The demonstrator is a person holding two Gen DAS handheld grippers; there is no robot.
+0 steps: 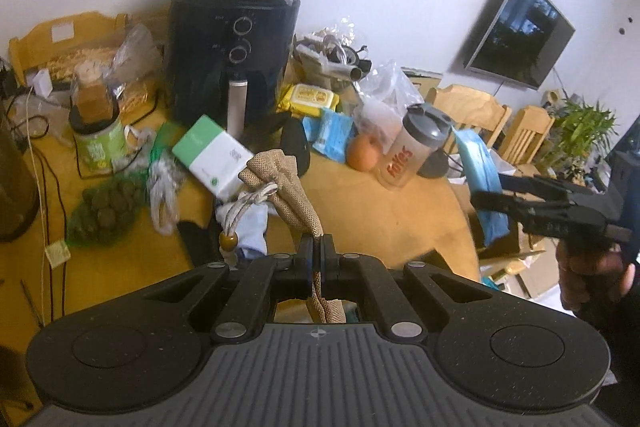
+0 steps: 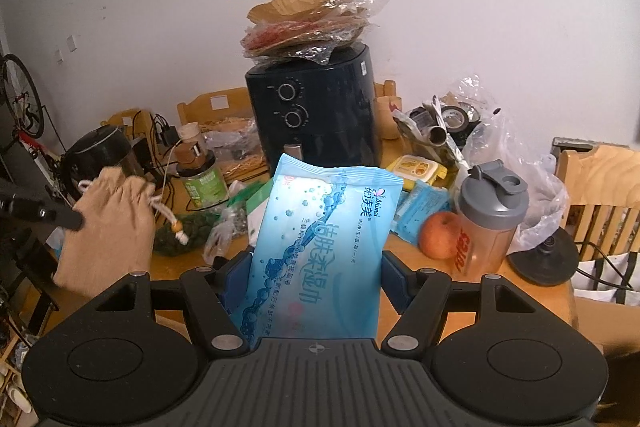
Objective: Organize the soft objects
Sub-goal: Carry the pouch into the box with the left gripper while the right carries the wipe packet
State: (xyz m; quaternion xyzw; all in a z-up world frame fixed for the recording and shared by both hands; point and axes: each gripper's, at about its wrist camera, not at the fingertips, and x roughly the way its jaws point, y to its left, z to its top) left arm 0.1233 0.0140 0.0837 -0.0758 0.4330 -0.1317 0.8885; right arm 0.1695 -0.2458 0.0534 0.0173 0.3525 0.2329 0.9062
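My left gripper (image 1: 317,247) is shut on a tan burlap drawstring pouch (image 1: 282,187) and holds it above the wooden table (image 1: 372,211); its cord with a wooden bead (image 1: 229,241) hangs to the left. In the right wrist view the pouch (image 2: 108,227) hangs at the left from the left gripper (image 2: 74,219). My right gripper (image 2: 316,267) is shut on a blue wet-wipes pack (image 2: 320,247), held upright above the table. In the left wrist view the right gripper (image 1: 480,197) holds that pack (image 1: 482,167) at the right.
A black air fryer (image 1: 234,59) with wrapped paper liners on top stands at the back. Around it lie a shaker bottle (image 1: 414,151), an orange fruit (image 1: 362,153), a yellow wipes pack (image 1: 310,99), a blue pack (image 1: 330,133), a green-white box (image 1: 212,155), a green jar (image 1: 100,135), cables.
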